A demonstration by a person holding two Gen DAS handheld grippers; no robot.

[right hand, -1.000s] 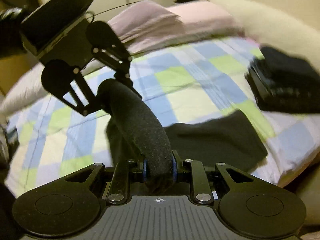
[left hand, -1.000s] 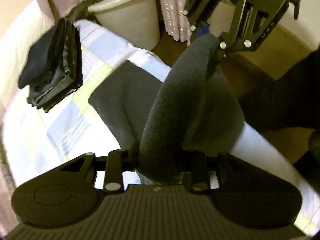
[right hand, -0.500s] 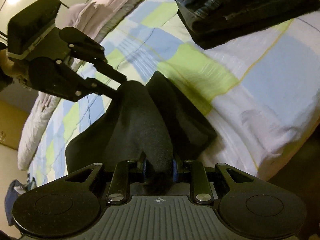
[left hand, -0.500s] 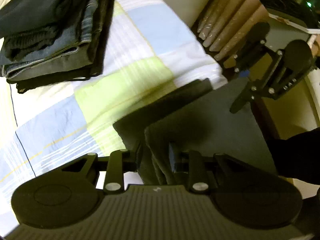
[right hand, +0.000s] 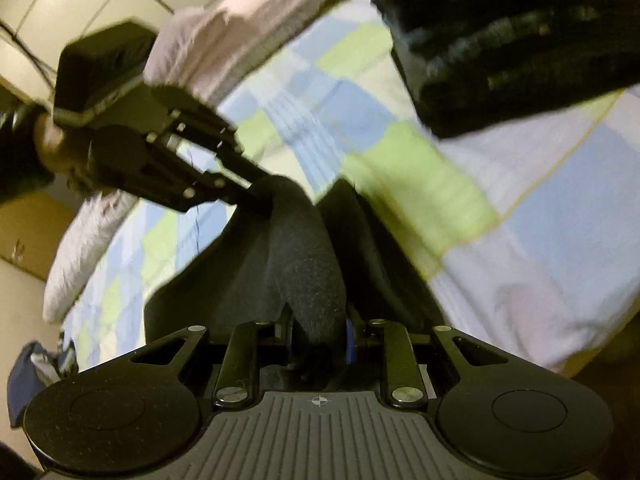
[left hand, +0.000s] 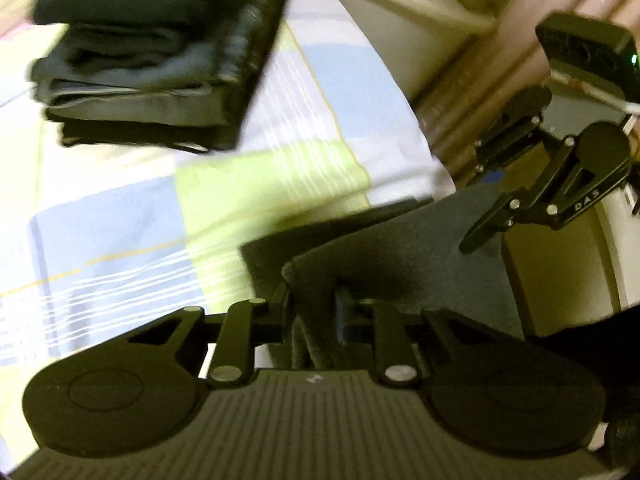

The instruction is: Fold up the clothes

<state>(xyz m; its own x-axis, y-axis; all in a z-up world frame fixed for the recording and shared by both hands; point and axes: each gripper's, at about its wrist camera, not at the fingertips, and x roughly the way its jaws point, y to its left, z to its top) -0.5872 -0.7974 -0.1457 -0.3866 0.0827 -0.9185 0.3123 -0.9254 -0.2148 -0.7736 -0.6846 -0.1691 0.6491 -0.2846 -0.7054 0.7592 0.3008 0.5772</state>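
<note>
A dark grey garment (left hand: 404,248) lies folded over on the checked bedsheet (left hand: 120,232) near the bed's edge. My left gripper (left hand: 314,312) is shut on one edge of it. My right gripper (right hand: 318,332) is shut on another edge of the garment (right hand: 304,256), which bunches up between the two grippers. The right gripper shows in the left wrist view (left hand: 496,220), the left gripper in the right wrist view (right hand: 256,192).
A stack of folded dark clothes (left hand: 152,64) sits on the bed beyond the garment, also in the right wrist view (right hand: 512,40). A white bin (left hand: 404,28) and curtain stand past the bed edge. A pink quilt (right hand: 256,36) lies at the bed's far side.
Both grippers have lowered the held garment from hanging in the air onto the sheet, folding it over, and have moved closer to the clothes stack.
</note>
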